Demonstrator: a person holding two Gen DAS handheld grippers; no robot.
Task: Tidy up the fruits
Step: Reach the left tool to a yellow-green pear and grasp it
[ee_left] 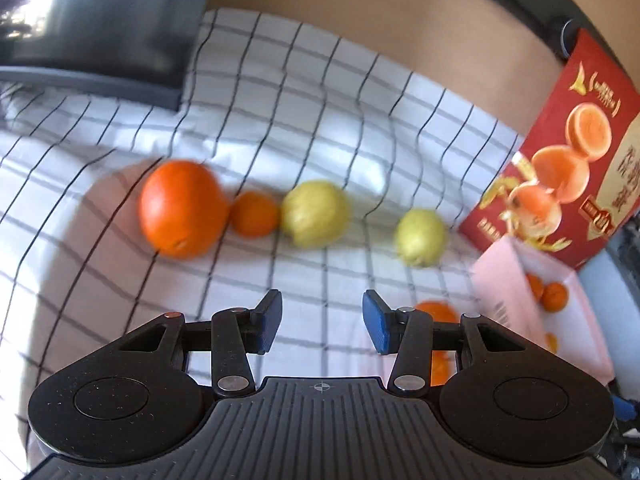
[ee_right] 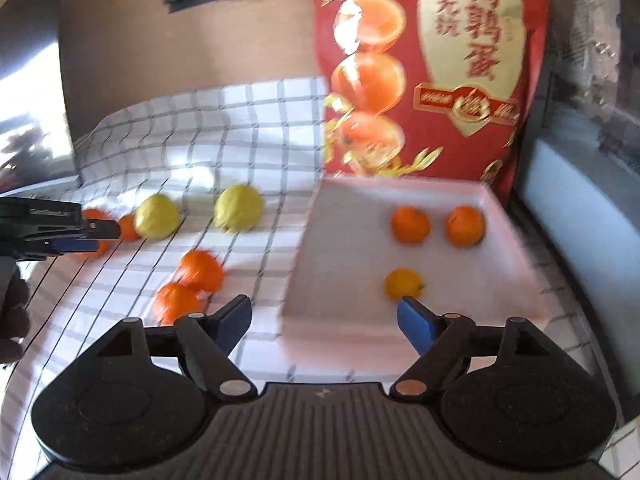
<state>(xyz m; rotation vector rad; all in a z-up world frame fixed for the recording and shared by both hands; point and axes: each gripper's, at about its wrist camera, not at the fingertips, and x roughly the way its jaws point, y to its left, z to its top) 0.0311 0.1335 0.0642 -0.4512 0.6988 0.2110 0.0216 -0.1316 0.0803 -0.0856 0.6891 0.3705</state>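
On the checked cloth lie a large orange, a small orange and two lemons in a row. My left gripper is open and empty, hovering short of them; it also shows at the left of the right wrist view. Two more oranges lie on the cloth near the white tray. The tray holds two small oranges and a yellow-orange fruit. My right gripper is open and empty over the tray's near left edge.
A red printed box stands upright behind the tray. A dark flat device sits at the back left of the cloth. A brown wall lies behind. A dark appliance is at the right.
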